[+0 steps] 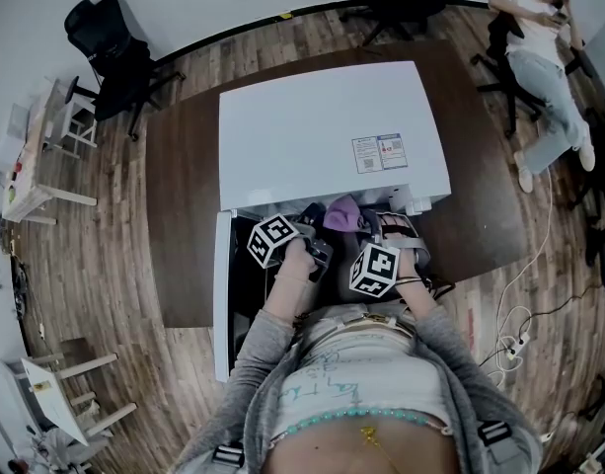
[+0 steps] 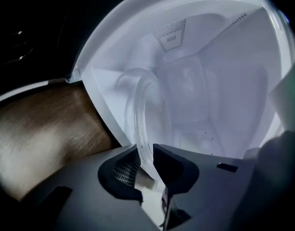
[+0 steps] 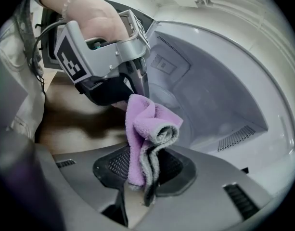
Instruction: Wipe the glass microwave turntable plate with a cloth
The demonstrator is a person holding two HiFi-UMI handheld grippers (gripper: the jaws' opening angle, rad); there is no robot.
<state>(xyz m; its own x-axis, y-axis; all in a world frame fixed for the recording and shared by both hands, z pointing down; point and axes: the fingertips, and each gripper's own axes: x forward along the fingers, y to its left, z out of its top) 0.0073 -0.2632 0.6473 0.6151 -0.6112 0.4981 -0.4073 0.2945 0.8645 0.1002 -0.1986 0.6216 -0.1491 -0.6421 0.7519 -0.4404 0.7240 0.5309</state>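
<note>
Right gripper (image 3: 146, 177) clenched on purple cloth (image 3: 149, 121); left gripper (image 2: 148, 165) grasping glass plate (image 2: 137, 107) rim; plate outline faint.

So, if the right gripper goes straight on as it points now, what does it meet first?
Probably the glass plate, just beyond the cloth it holds, though depth is unclear.

Brown table (image 1: 184, 225) carrying white microwave (image 1: 322, 131).
Microwave's sitting approx. mid-tabletop, its door (image 1: 221, 294) hanging open past the front edge; table's standing on wood floor (image 1: 95, 265).
</note>
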